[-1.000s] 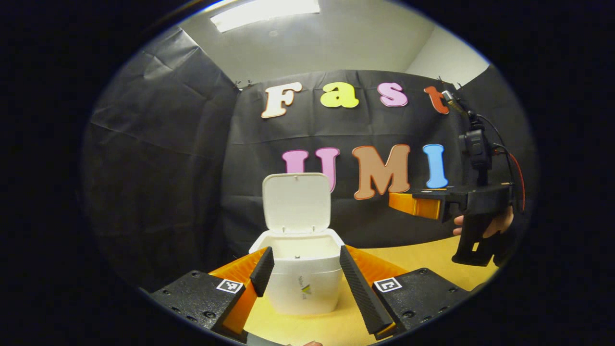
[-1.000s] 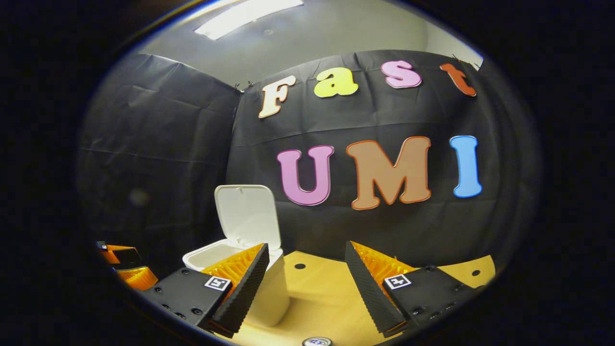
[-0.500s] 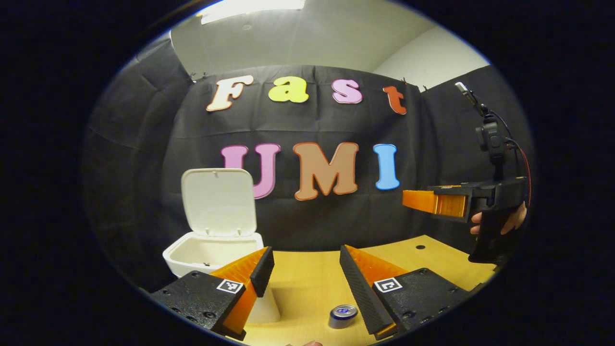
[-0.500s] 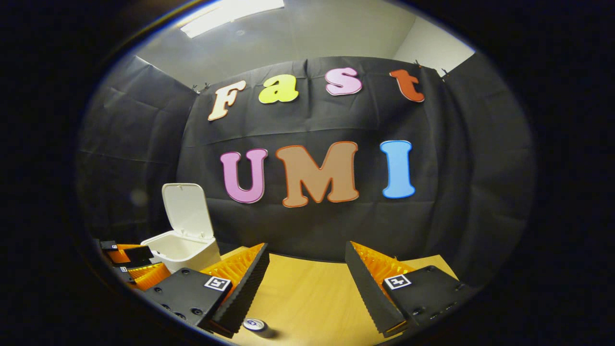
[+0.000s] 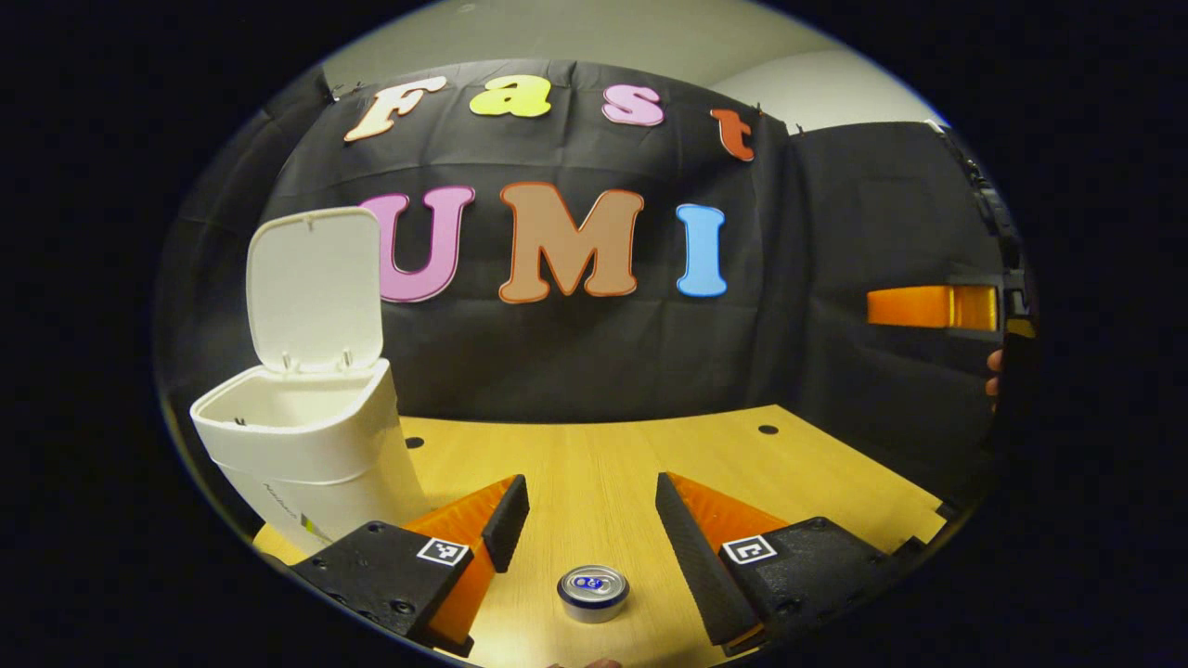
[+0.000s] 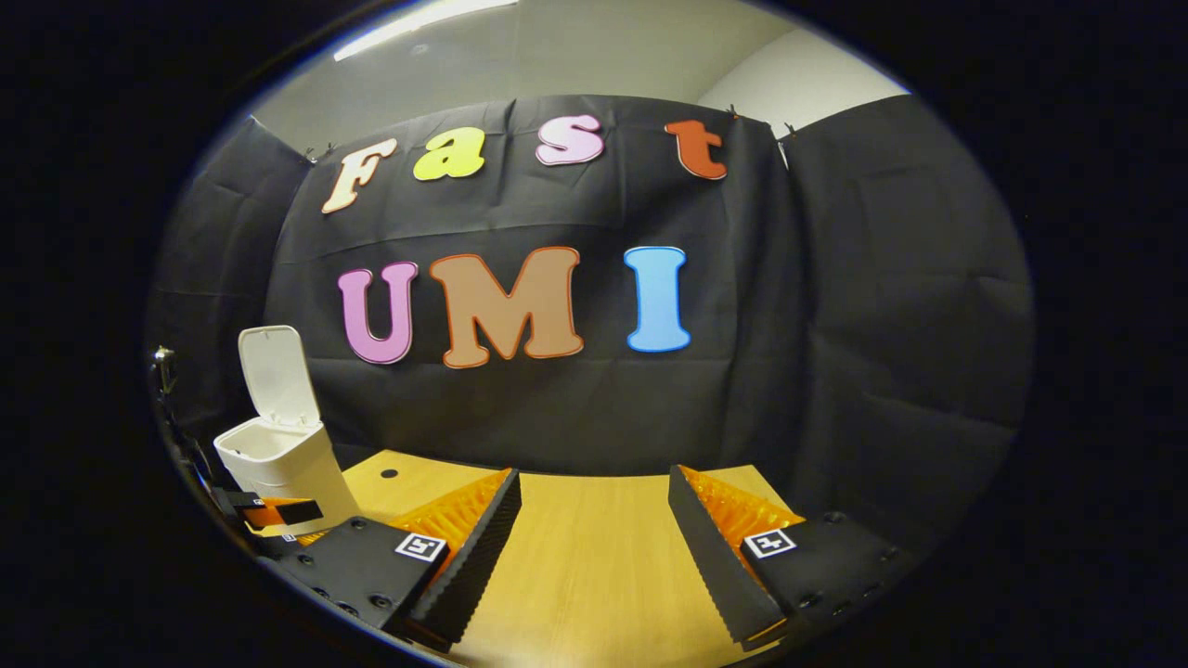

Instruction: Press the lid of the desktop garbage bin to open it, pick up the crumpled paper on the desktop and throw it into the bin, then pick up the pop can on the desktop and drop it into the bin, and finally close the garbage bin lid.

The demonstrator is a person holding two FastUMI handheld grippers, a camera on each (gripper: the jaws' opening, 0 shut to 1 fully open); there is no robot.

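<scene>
A ceiling light (image 6: 422, 17) glares at the top of the right gripper view; the counter (image 5: 594, 455) glows warmly, the booth stays dim, and fisheye distortion bends both views' edges.

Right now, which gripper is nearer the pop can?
Left. The left gripper hangs open right over the pop can, which stands between its fingers' lines. The right gripper is open over bare table, off to the side.

White bin (image 5: 306, 436), lid (image 5: 314, 288) too — silver-and-blue can (image 5: 593, 591) on pale wood desktop (image 5: 594, 455).
</scene>
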